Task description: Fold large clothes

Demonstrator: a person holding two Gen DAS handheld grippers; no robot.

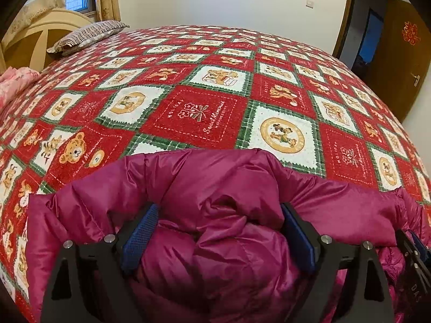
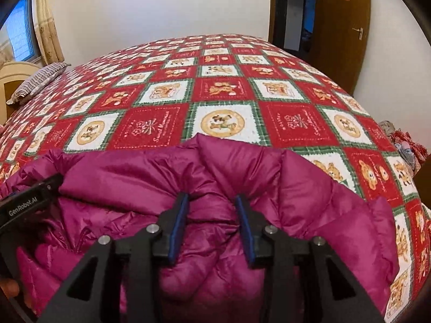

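Note:
A magenta puffer jacket [image 1: 221,185] lies bunched at the near edge of the bed and also fills the lower part of the right wrist view [image 2: 242,172]. My left gripper [image 1: 218,215] has its blue-padded jaws wide apart with a thick bulge of jacket between them. My right gripper [image 2: 211,202] has its jaws closer together, pinching a fold of the jacket. The left gripper's body [image 2: 29,204] shows at the left of the right wrist view, and the right gripper's body [image 1: 412,258] at the right edge of the left wrist view.
The bed is covered by a red, white and green teddy-bear quilt [image 1: 204,102]. A striped pillow [image 1: 86,36] and a cream headboard [image 1: 35,35] are at the far left. A pink blanket [image 1: 13,83] lies left. A brown door [image 2: 342,27] stands right.

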